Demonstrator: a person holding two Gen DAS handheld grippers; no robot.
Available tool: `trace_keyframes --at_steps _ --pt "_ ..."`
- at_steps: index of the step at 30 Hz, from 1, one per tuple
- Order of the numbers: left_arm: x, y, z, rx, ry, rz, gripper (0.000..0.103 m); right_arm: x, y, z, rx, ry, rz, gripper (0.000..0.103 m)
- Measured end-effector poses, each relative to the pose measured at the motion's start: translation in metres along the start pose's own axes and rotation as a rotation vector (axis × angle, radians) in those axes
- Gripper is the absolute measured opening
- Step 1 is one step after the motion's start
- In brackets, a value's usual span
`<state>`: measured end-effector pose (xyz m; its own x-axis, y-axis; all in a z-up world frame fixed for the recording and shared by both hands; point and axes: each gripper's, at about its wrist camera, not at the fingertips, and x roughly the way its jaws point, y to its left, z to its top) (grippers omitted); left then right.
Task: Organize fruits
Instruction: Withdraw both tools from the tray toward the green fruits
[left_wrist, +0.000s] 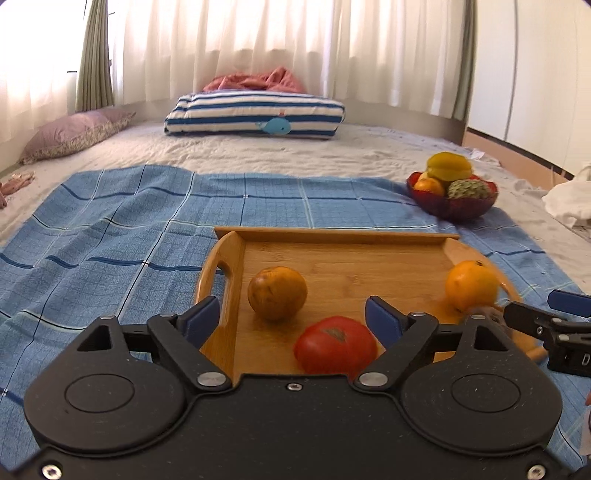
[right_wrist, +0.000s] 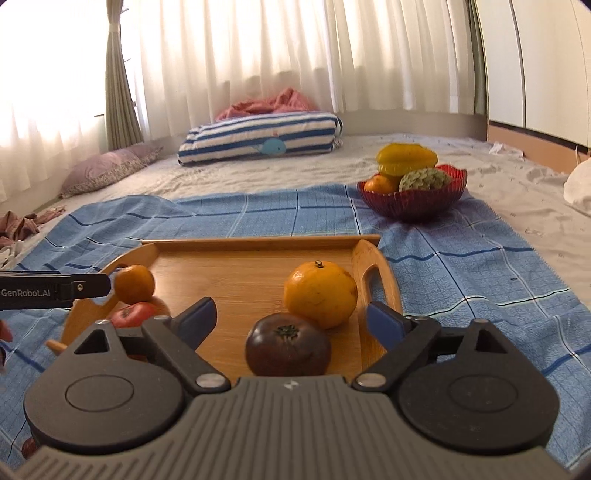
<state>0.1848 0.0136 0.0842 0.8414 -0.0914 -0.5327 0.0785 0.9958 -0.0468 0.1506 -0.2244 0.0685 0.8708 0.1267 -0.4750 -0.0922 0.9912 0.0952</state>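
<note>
A wooden tray (left_wrist: 351, 258) (right_wrist: 240, 273) with handles lies on a blue checked cloth. It holds a dull orange fruit (left_wrist: 277, 292) (right_wrist: 135, 283), a red tomato (left_wrist: 335, 345) (right_wrist: 129, 314), a bright orange (left_wrist: 471, 284) (right_wrist: 320, 293) and a dark purple tomato (right_wrist: 288, 345). My left gripper (left_wrist: 291, 303) stands open over the tray's left half, its blue pads clear of the red tomato below. My right gripper (right_wrist: 291, 304) (left_wrist: 543, 309) stands open over the right half, above the dark tomato, touching nothing. The left gripper (right_wrist: 55, 290) shows from the side in the right wrist view.
A red glass bowl (left_wrist: 452, 206) (right_wrist: 413, 206) of fruit, with a yellow starfruit (right_wrist: 406, 158) on top, sits on the cloth's far right corner. Behind it on the bed lie a striped folded blanket (left_wrist: 255, 114), a purple pillow (left_wrist: 74, 133) and white cloth (left_wrist: 569, 199).
</note>
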Motion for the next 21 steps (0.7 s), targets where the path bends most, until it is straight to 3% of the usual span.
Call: trace_keyframes --at_steps 9,21 --pt "-0.054 -0.015 -0.023 0.069 -0.072 -0.055 0.094 -0.051 0.019 -0.033 -0.059 -0.104 0.016 0.103" --pt "-0.087 -0.021 -0.054 0.070 -0.071 -0.087 0.096 -0.087 0.030 -0.071 -0.108 -0.162 0.010 0.103"
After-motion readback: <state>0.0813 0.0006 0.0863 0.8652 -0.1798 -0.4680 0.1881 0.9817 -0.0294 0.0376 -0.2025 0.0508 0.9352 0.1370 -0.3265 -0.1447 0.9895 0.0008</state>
